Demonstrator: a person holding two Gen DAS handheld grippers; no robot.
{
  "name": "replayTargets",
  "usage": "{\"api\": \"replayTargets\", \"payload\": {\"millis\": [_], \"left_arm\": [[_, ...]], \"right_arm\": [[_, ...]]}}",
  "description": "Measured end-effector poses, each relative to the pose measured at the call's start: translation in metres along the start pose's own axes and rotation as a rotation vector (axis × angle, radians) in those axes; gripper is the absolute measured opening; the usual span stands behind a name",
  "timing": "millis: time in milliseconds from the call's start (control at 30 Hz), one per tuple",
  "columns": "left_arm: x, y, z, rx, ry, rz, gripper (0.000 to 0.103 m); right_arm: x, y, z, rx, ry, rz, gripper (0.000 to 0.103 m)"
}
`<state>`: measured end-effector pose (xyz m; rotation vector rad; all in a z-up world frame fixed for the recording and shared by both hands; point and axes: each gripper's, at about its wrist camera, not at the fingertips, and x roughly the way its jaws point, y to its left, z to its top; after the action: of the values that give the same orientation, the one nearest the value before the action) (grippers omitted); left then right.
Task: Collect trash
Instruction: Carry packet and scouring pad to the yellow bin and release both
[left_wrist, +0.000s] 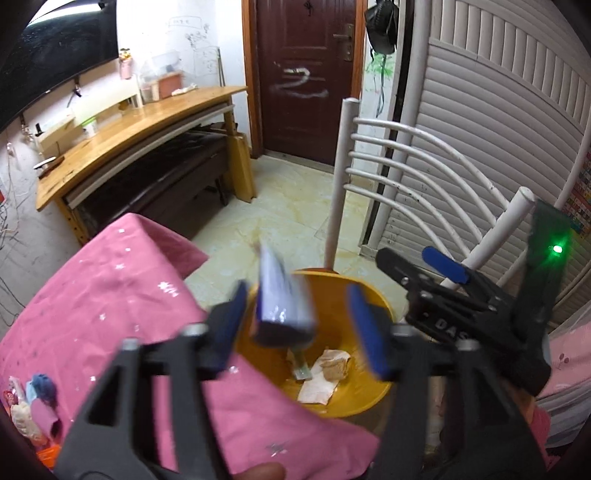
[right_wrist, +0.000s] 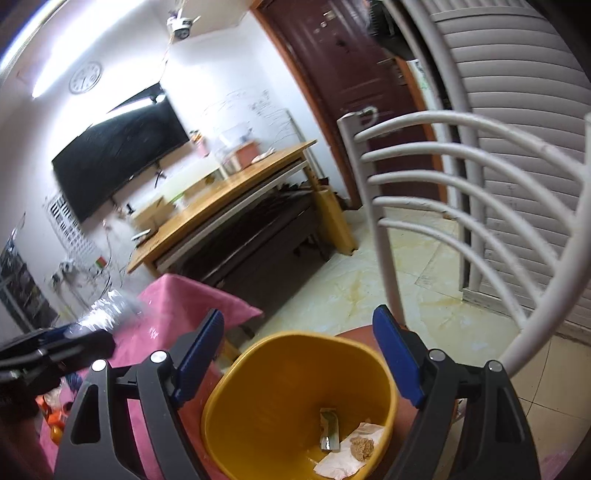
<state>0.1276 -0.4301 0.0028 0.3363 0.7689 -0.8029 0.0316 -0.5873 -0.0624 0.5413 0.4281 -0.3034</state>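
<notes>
Trash here is a blurred blue-and-white packet (left_wrist: 282, 295) caught between the left gripper (left_wrist: 303, 328)'s blue pads, directly over the yellow bin (left_wrist: 373, 306). Neither pad appears to press on it, so I judge it released and dropping toward the bin, though the blur leaves contact uncertain. The bin stands on the floor just beside the pink-covered bed (left_wrist: 110, 295) and the white chair (left_wrist: 406, 162), close enough that either hand can reach over its mouth. Crumpled paper (right_wrist: 351, 454) and a small wrapper (right_wrist: 328, 428) lie on its bottom, so part of the collecting looks done. The left jaws are spread, wider than the packet. The right gripper (right_wrist: 303, 362) hangs over the bin's rim with its jaws spread wide and nothing between them, the bin's inside showing through the gap. From the left wrist view it sits to the right of the bin, near the chair. More clutter (left_wrist: 33, 398) lies on the bed's near corner, possibly next to be gathered.
</notes>
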Motion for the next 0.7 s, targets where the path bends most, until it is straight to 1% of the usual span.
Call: {"api": "replayTargets", "payload": {"millis": [133,233,567,700], "left_arm": [[0.008,-0.006,0.0,-0.002,0.016,0.002,0.069],[0.005,-0.001,-0.003,-0.018,0.017,0.005,0.069],[-0.037,0.028,-0.008,-0.076,-0.05,0.023,0.069],[-0.059,0.048,-0.012,-0.117,-0.082,0.038,0.069]], "right_arm": [[0.0,0.001,-0.002,-0.007,0.003,0.01,0.077],[0.003,0.009,-0.005,-0.03,0.012,0.019,0.077],[0.005,0.039,-0.012,-0.1,0.021,0.037,0.077],[0.007,0.059,-0.013,-0.131,0.034,0.054,0.077]]}}
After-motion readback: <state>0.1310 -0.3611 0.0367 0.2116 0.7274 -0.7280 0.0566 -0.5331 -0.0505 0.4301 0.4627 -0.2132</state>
